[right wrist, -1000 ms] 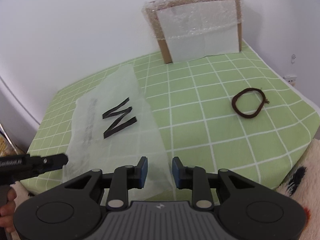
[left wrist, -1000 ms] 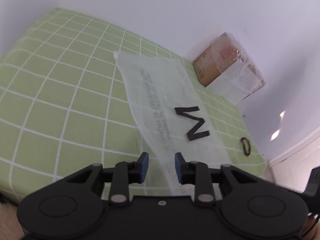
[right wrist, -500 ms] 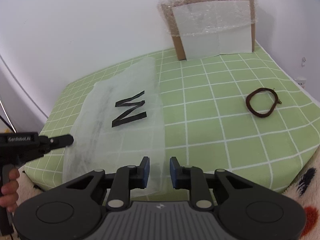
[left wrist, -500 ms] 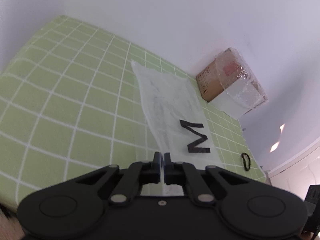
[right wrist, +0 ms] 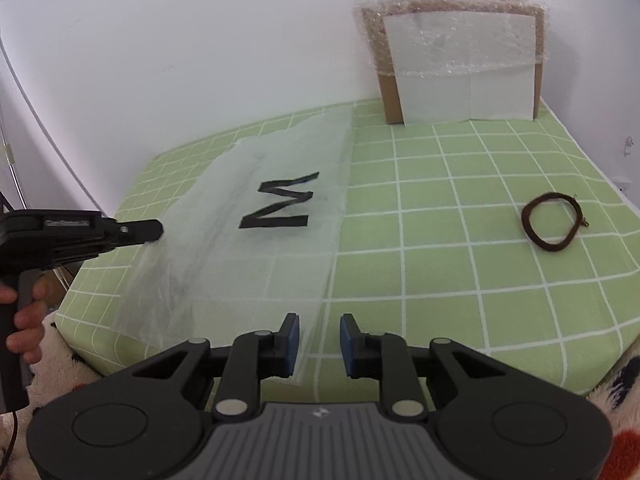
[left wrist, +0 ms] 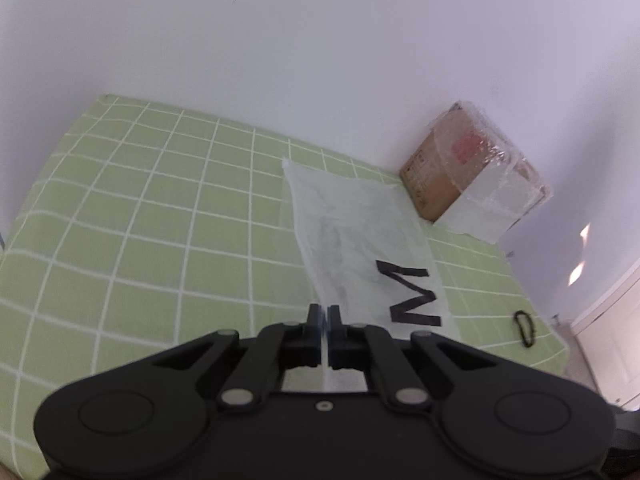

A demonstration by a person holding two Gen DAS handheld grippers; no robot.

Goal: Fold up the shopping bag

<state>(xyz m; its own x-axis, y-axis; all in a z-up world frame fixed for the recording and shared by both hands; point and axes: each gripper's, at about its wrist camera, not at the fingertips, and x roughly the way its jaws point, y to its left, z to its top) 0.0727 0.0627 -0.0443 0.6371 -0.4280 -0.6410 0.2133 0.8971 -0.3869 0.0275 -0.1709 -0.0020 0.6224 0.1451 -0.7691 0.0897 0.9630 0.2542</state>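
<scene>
Left claw [left wrist: 324,316] now clamped on bag [left wrist: 360,232] edge — bag print illegible

The near corner of the shopping bag [left wrist: 360,240] disappears behind the left gripper [left wrist: 324,316], so the pinched edge is barely seen. Faint grey print on the bag is too blurred to read. The hand [right wrist: 24,320] holding that gripper is cut off by the picture's edge. The label on the wrapped box [right wrist: 456,68] is unreadable under its plastic film.
</scene>
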